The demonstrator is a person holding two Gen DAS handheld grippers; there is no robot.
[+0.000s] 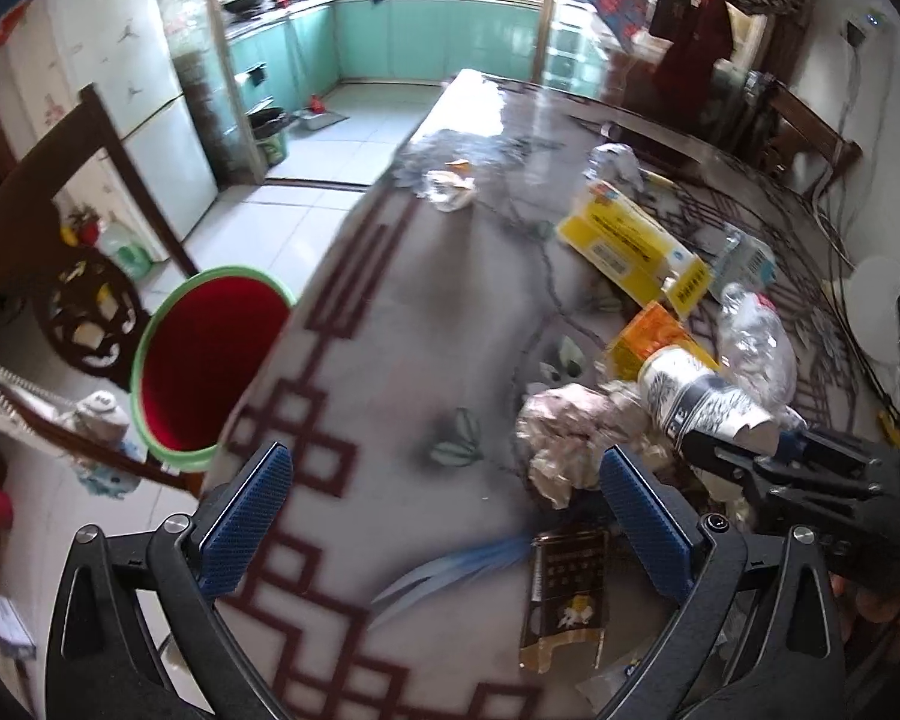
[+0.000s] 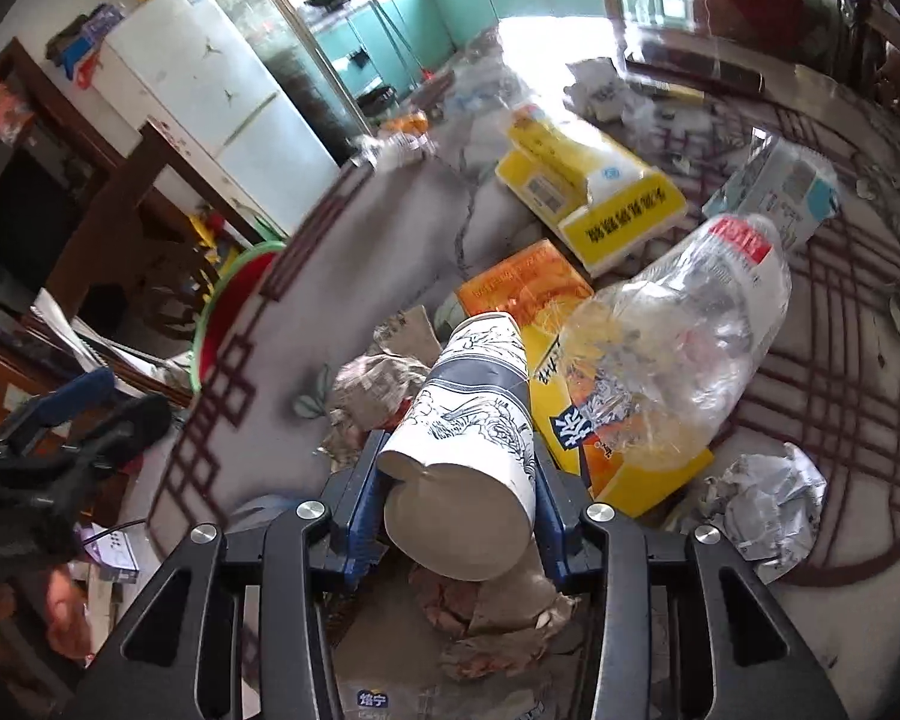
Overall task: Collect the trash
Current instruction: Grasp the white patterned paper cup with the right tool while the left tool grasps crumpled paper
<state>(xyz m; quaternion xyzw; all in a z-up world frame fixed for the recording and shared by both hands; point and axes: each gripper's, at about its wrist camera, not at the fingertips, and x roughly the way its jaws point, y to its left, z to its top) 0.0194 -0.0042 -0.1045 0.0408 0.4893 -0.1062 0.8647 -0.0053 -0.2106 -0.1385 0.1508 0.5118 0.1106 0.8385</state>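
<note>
Right wrist view, lower centre: the right gripper pinches a white paper cup with dark ink drawings, its blue pads pressed against both sides of the cup near the base, which faces the camera and looks dented. The cup lies tilted over a heap of crumpled paper on a patterned table. Just right of the cup sits a crushed clear plastic bottle over an orange box; a yellow tissue pack lies beyond, toward the upper centre. Left wrist view: the left gripper hangs above the table edge with its blue pads spread wide — nothing between them but tabletop. A flattened dark packet lies at lower centre. At the left of this frame, beside the table, stands a red bin with a green rim, beside a dark wooden chair.
</note>
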